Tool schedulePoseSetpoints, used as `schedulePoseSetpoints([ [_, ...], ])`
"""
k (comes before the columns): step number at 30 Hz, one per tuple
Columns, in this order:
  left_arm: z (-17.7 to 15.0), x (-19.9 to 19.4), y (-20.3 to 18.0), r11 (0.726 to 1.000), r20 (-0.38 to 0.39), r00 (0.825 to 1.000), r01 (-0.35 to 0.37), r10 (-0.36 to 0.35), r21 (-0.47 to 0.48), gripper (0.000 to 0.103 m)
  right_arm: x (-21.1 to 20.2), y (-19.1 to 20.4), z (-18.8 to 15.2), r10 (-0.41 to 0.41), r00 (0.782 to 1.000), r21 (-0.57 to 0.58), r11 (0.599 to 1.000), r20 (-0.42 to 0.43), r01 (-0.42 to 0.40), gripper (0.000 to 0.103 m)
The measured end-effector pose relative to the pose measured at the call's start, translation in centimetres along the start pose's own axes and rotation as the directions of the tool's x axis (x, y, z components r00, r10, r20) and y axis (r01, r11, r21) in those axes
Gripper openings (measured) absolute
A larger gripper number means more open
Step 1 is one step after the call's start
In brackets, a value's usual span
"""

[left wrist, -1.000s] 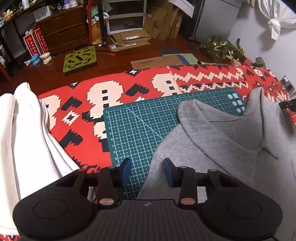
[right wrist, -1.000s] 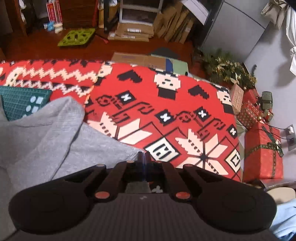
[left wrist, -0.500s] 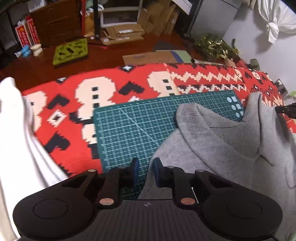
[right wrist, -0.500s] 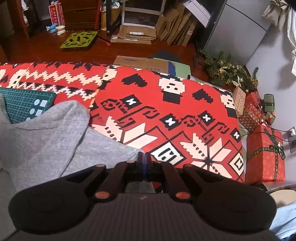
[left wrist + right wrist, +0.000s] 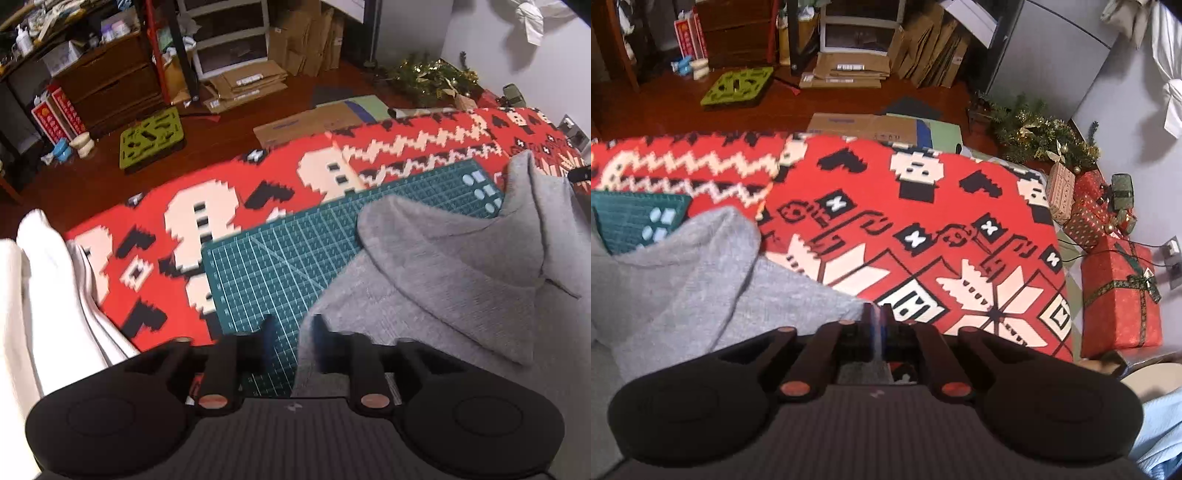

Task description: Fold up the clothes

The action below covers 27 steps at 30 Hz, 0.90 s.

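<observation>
Left wrist view: a soft, limp grey sweater (image 5: 443,280) lies rumpled on a green cutting mat (image 5: 280,258), right of centre. The left gripper (image 5: 291,341) is opening around its near hem, the best hold. The right gripper (image 5: 877,328) pinches the near right edge.

Left gripper (image 5: 291,338) opening, right gripper (image 5: 878,323) closed.
</observation>
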<state>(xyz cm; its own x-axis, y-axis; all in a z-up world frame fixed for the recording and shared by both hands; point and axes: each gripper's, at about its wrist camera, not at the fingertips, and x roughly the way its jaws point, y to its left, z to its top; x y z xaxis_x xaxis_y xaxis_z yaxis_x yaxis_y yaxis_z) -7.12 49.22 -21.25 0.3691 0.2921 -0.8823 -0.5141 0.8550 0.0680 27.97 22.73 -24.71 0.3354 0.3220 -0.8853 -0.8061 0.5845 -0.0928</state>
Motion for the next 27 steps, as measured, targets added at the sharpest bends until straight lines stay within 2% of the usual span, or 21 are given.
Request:
schedulePoseSetpoints([
  [1, 0.3, -0.4, -0.1, 1.0, 0.024, 1.0, -0.005, 0.005, 0.008, 0.031, -0.6, 0.1, 0.3, 0.016, 1.0, -0.009, 1.0, 0.026, -0.016, 0.011],
  [2, 0.6, -0.8, -0.1, 1.0, 0.049, 0.999, -0.001, 0.001, 0.011, 0.032, -1.2, 0.2, 0.5, 0.033, 0.998, -0.019, 0.999, 0.052, -0.032, 0.011],
  [4, 1.4, -0.8, -0.1, 0.998, 0.084, 0.994, 0.065, -0.065, 0.002, 0.036, -2.4, 0.4, 1.0, 0.067, 0.992, -0.04, 0.997, 0.105, -0.063, 0.013],
  [5, 1.7, -0.4, -0.2, 0.995, 0.085, 0.992, 0.097, -0.097, -0.001, 0.039, -2.6, 0.6, 1.5, 0.113, 0.987, -0.051, 0.993, 0.116, -0.107, 0.015],
  [7, 2.3, 1.0, -0.5, 0.99, 0.056, 0.989, 0.139, -0.139, -0.005, 0.039, -2.2, 1.4, 2.4, 0.184, 0.977, -0.07, 0.982, 0.111, -0.176, 0.024],
  [10, 3.0, 3.1, -1.0, 0.979, 0.013, 0.979, 0.201, -0.201, -0.012, 0.035, -0.4, 2.6, 3.2, 0.24, 0.969, -0.082, 0.969, 0.064, -0.234, 0.027],
  [13, 3.2, 3.6, -1.9, 0.974, 0.012, 0.974, 0.227, -0.227, 0.014, 0.03, 1.2, 3.3, 3.2, 0.256, 0.966, -0.067, 0.965, 0.022, -0.254, 0.027],
  [14, 3.1, 3.5, -2.3, 0.975, 0.014, 0.976, 0.217, -0.217, 0.038, 0.018, 1.5, 3.4, 3.1, 0.268, 0.963, -0.06, 0.962, 0.018, -0.266, 0.025],
  [15, 3.1, 3.4, -2.6, 0.975, 0.011, 0.976, 0.217, -0.218, 0.052, 0.007, 1.7, 3.5, 3.1, 0.28, 0.96, -0.053, 0.959, 0.012, -0.279, 0.009],
  [16, 3.2, 3.4, -2.8, 0.974, 0.005, 0.975, 0.22, -0.22, 0.046, 0.005, 1.7, 3.8, 3.0, 0.281, 0.96, -0.059, 0.958, 0.013, -0.28, 0.0],
  [18, 3.5, 2.9, -2.7, 0.98, 0.02, 0.979, 0.2, -0.2, 0.013, 0.004, 1.7, 4.5, 2.7, 0.281, 0.96, -0.072, 0.958, 0.017, -0.279, 0.0],
  [23, 5.2, 2.8, -1.1, 0.979, 0.072, 0.984, 0.168, -0.16, -0.117, 0.004, 1.2, 3.1, 4.5, 0.273, 0.957, 0.059, 0.958, 0.102, -0.28, 0.0],
  [25, 5.6, 3.3, -0.7, 0.977, 0.059, 0.987, 0.156, -0.149, -0.144, 0.004, 1.8, 3.1, 5.2, 0.265, 0.96, 0.055, 0.961, 0.093, -0.271, 0.0],
  [27, 5.6, 3.4, -0.7, 0.976, 0.053, 0.987, 0.158, -0.152, -0.148, 0.004, 2.5, 3.0, 5.6, 0.292, 0.954, 0.051, 0.954, 0.065, -0.295, 0.0],
])
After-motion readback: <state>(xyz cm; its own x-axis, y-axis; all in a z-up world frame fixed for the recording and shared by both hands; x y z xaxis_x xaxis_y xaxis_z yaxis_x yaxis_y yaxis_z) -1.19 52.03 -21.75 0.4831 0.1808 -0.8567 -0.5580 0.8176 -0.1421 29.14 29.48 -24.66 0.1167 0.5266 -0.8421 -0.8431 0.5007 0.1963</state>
